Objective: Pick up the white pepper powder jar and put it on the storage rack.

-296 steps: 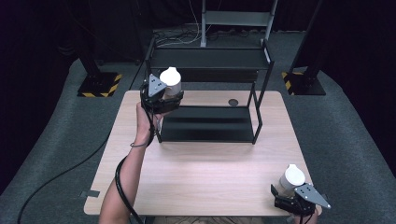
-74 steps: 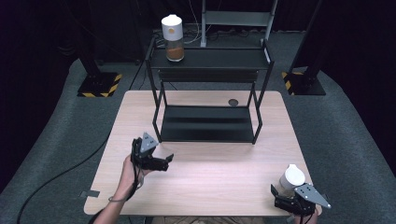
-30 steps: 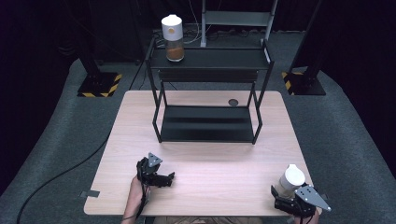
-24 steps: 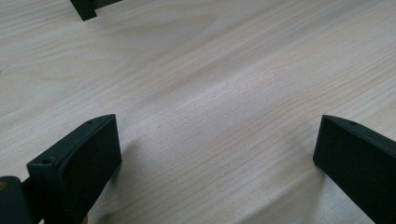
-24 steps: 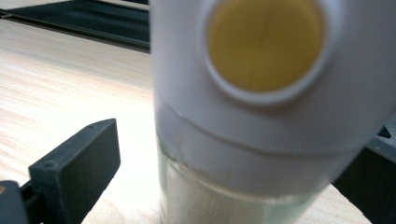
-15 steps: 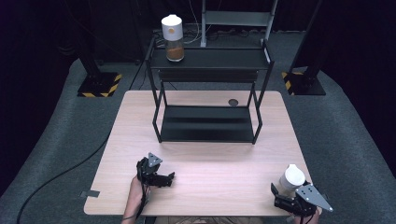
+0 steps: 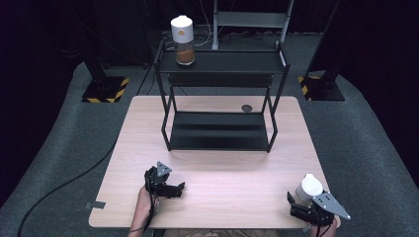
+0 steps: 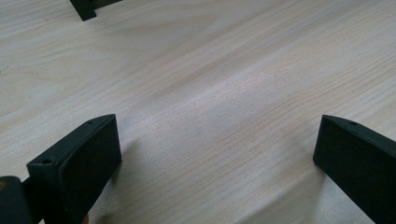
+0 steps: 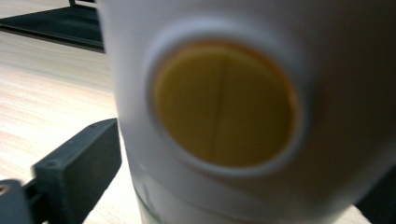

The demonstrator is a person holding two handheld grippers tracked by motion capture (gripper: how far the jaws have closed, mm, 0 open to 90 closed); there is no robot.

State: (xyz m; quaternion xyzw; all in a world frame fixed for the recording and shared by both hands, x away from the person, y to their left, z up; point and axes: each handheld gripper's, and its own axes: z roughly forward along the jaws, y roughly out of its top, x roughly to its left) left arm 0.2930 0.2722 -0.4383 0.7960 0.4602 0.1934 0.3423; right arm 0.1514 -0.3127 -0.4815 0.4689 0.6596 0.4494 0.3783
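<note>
Right gripper view: white-capped jar bears yellow disc.

We see a light wooden table carrying a black two-tier shelf rack toward its far side, with a small dark round disc on the wood behind it. On the rack's top shelf stands a white-capped jar of brown contents, and a second white-capped jar stands at the table's near right corner.
</note>
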